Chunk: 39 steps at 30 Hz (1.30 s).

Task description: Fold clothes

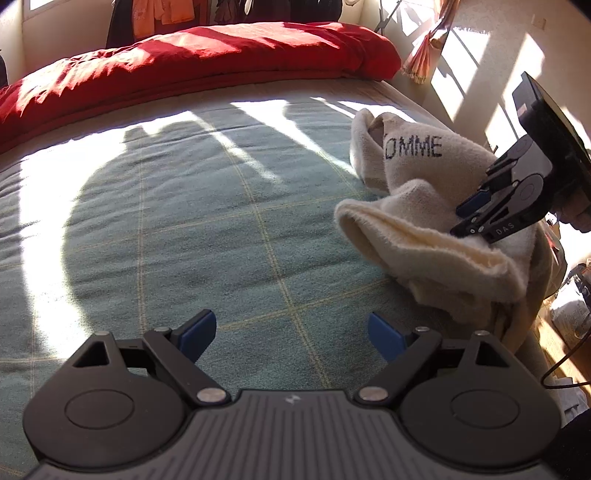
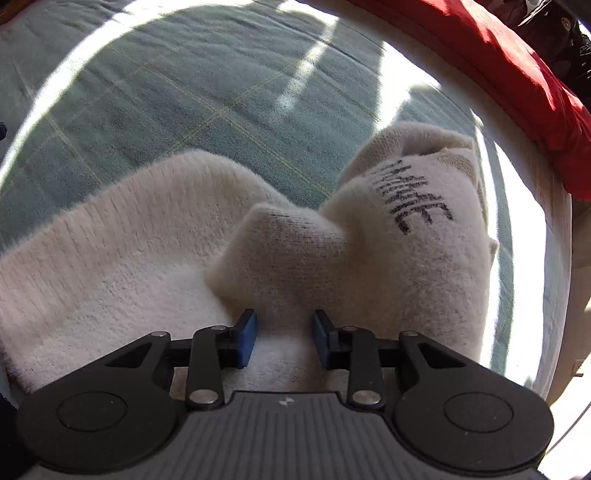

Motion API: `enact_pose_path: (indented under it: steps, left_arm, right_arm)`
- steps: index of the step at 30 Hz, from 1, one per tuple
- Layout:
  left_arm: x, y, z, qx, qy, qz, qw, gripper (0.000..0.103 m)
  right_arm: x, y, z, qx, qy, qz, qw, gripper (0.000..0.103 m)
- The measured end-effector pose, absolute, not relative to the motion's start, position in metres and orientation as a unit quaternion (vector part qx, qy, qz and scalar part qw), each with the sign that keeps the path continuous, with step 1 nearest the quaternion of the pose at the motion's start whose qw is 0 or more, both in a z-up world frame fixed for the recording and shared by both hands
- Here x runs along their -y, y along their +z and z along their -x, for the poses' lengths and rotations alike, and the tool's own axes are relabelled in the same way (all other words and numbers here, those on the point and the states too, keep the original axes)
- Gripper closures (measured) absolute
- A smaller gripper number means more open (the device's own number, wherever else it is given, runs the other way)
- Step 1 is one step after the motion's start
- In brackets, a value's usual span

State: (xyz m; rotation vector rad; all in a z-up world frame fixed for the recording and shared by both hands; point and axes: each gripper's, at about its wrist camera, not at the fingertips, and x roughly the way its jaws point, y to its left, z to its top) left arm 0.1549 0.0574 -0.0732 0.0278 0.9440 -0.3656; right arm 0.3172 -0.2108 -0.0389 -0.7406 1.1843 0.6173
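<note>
A crumpled cream knit sweater with dark lettering lies on the green plaid bed cover, at its right edge. My left gripper is open and empty, low over the bare cover, left of the sweater. My right gripper shows in the left wrist view pressing into the sweater from the right. In the right wrist view the right gripper has its jaws partly apart with a fold of the sweater between them; whether it grips the fabric is unclear.
A red duvet is bunched along the far side of the bed. Clothes hang behind it. A curtain and sunlit wall are at the right. The bed edge drops to a floor with a cable.
</note>
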Motion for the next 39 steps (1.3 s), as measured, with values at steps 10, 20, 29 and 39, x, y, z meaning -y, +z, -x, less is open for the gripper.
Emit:
enact_pose_path:
  steps: [10,20,29,39]
  left_arm:
    - [-0.032,-0.066,-0.150,-0.438,-0.198,-0.027,0.876,0.014]
    - [-0.018,-0.072,-0.160,-0.426,-0.230,-0.064,0.872,0.013]
    - [-0.019,-0.073,-0.226,-0.416,-0.247,-0.036,0.875,0.014]
    - [0.023,-0.084,-0.334,-0.465,-0.290,-0.028,0.836,0.032]
  right_arm:
    - [0.299,-0.058,-0.306,-0.560,0.236,0.289,0.739,0.066]
    - [0.334,-0.038,-0.297,-0.552,0.226,0.239,0.767,0.062]
    - [0.281,0.014,-0.317,-0.478,0.308,0.213,0.795,0.056]
    - [0.227,-0.018,-0.379,-0.515,0.370,0.193,0.748,0.055]
